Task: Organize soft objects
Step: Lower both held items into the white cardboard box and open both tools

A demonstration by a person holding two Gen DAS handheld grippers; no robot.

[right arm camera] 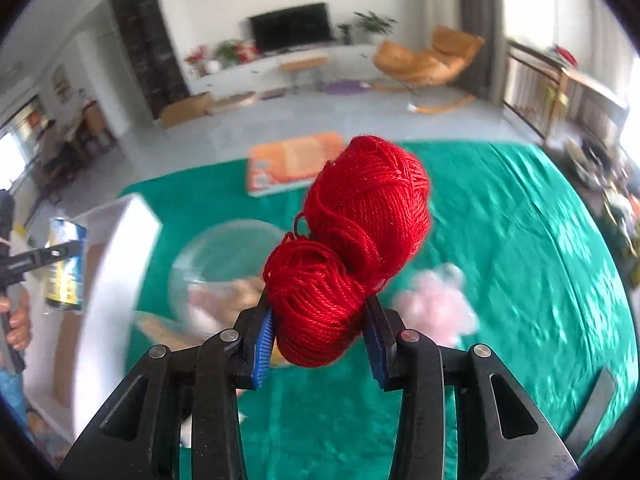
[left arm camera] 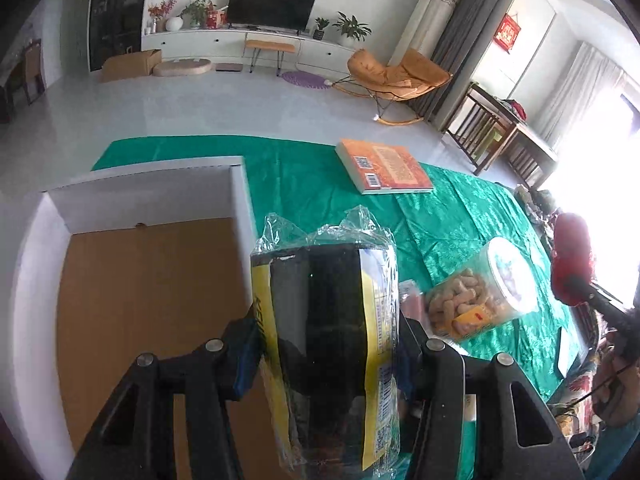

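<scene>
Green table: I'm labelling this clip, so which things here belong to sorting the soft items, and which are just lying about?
Part of the job:
- red yarn ball, in the right gripper
- plastic-wrapped black pack, in the left gripper
- white box
- pink fluffy thing, blurred, probably soft

Lying about:
- orange book
- clear snack jar

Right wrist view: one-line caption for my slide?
Right hand-held gripper shut on a red yarn ball, lifted above the green tablecloth.
</scene>
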